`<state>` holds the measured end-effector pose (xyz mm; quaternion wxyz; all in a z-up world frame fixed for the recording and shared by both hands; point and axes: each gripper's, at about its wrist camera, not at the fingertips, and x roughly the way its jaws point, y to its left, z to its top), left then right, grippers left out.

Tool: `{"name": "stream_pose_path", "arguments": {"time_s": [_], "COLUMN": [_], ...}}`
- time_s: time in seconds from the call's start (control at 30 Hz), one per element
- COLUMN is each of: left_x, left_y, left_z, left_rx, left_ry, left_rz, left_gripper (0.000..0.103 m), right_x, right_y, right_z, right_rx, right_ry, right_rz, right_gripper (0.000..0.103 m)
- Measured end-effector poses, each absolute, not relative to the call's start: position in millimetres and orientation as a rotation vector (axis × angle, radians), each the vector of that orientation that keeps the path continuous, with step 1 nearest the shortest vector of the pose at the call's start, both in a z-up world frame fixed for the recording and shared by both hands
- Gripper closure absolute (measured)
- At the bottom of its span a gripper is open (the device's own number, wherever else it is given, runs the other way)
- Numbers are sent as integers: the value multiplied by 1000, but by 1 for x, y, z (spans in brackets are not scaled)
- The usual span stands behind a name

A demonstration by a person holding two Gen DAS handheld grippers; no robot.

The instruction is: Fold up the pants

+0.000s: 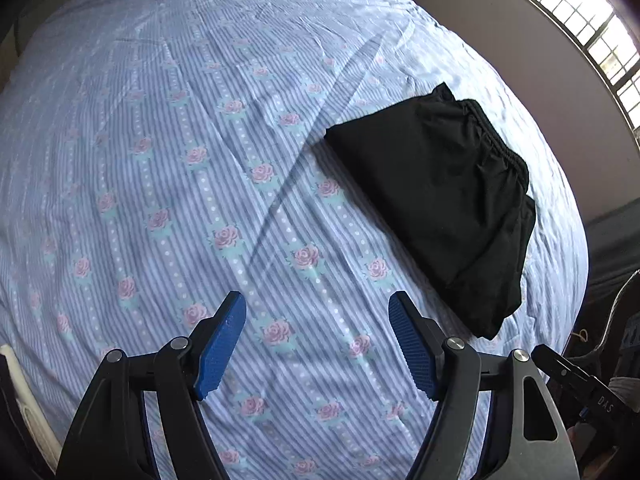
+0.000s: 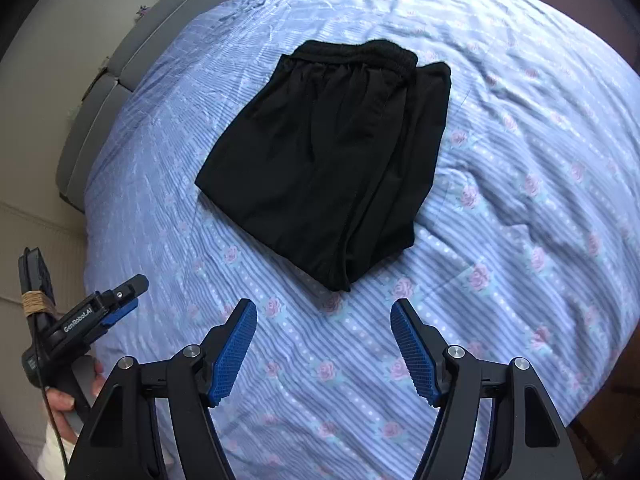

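Observation:
Black pants lie folded into a compact rectangle on the bed, elastic waistband at the far end. In the left wrist view the pants lie to the right, ahead of my left gripper, which is open and empty above the sheet. My right gripper is open and empty, just short of the pants' near corner. The left gripper also shows in the right wrist view, at the left by the bed edge, held in a hand.
The bed has a blue striped sheet with pink roses, wrinkled in places. A grey headboard stands at the left of the right wrist view. A wall and a window are at the right of the bed.

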<state>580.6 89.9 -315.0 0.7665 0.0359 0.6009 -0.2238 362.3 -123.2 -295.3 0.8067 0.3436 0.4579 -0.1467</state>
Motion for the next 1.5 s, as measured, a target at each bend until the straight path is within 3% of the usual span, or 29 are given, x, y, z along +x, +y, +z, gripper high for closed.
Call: {"name": "stream_pose_path", "arguments": {"time_s": [0.47,0.9,1.2,1.27,1.5], "left_x": [616,680,699,698,706], "left_y": [48,27,2,-3,-9], "left_z": [-365,-394,-404,-403,-408], "left_rx": [147,-238,-309,-316,-328], "left_ry": [1337,1417,1409,1412,1460], "left_rz": [-600,-728,-751,-769,-741], "left_gripper": [30,28,28,33,67], "right_x": [387,414,420,422,439], "right_y": [-138,-147,-153,-153,-160], "right_z": [-385,-394,-395,-393,-388], "right_rx": [1105,1155,1106,1089,1016], "right_ry": [941,887,917,914,927], "right_rz": [-402,-393,-442,-447,-451], "right_gripper": [31,30,38,40,63]}}
